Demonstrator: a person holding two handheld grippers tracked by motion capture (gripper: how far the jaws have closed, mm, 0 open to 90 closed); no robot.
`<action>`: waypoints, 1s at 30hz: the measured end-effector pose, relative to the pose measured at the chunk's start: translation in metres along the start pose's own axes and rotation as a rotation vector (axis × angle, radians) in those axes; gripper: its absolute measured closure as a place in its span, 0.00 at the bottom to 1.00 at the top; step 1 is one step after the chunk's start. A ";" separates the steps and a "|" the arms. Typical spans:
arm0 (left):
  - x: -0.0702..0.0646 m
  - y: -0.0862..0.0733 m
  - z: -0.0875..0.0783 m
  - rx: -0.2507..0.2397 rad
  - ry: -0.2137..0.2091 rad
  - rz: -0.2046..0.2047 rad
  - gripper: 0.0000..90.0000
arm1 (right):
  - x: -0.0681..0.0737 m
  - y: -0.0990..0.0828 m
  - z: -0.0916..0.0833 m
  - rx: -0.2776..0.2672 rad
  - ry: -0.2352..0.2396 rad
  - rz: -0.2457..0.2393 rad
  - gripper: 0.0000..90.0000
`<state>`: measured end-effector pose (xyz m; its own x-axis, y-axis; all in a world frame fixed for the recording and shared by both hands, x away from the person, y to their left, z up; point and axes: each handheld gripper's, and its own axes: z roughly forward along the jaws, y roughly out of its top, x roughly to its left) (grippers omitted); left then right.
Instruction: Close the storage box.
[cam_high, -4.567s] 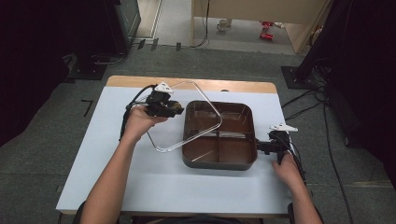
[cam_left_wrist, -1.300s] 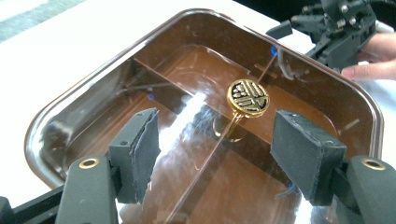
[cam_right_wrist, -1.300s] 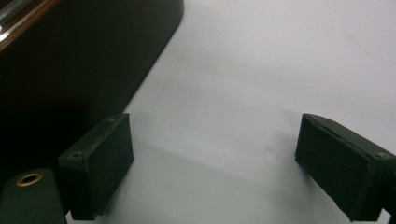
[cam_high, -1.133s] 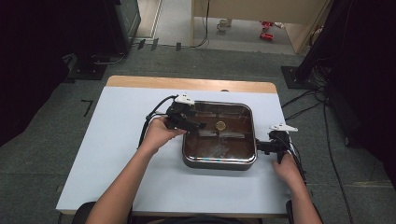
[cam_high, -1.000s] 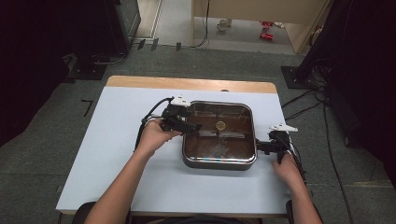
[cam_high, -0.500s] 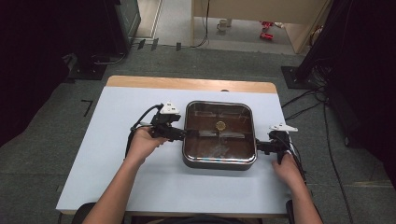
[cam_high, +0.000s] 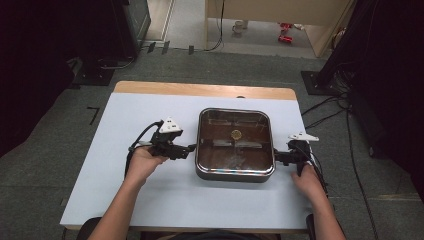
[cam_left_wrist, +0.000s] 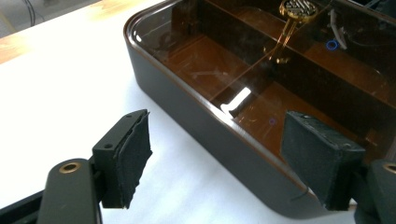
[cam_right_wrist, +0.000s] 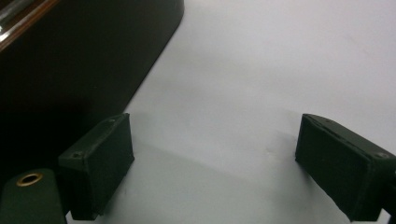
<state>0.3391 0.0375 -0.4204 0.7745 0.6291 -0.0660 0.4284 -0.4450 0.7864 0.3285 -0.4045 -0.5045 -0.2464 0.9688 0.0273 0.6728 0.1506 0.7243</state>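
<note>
The left gripper (cam_high: 189, 149), jaws just opening with nothing between them, sits beside the left wall of the lidded pan (cam_high: 235, 172); the right gripper (cam_high: 278, 158), also spread and empty, flanks its right wall. The pan stands mid-table (cam_high: 100, 165): dark, square, round-cornered, divided inside, under a clear lid with a gold knob (cam_left_wrist: 299, 8). No writing is legible.

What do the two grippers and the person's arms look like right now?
Both grippers are black. The left gripper and the right gripper each carry a pale grey three-cornered plate on top and trail a black cable. Up close, the jaws end in dark, blocky, matte pads, with a brass-coloured ring at the left jaw's base. No sleeves show on the forearms.
</note>
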 end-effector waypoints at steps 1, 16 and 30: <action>0.000 0.000 0.000 0.000 0.000 0.000 0.27 | 0.000 0.000 0.000 0.000 0.000 0.000 0.12; -0.011 -0.046 -0.017 -0.019 0.040 0.011 0.24 | 0.000 0.000 0.000 0.000 0.000 0.001 0.12; -0.027 -0.080 -0.003 0.019 0.050 0.022 0.23 | 0.000 0.000 0.000 0.000 0.000 0.000 0.12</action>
<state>0.2830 0.0579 -0.4799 0.7600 0.6497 -0.0173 0.4205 -0.4712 0.7754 0.3285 -0.4046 -0.5046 -0.2464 0.9688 0.0269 0.6728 0.1510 0.7242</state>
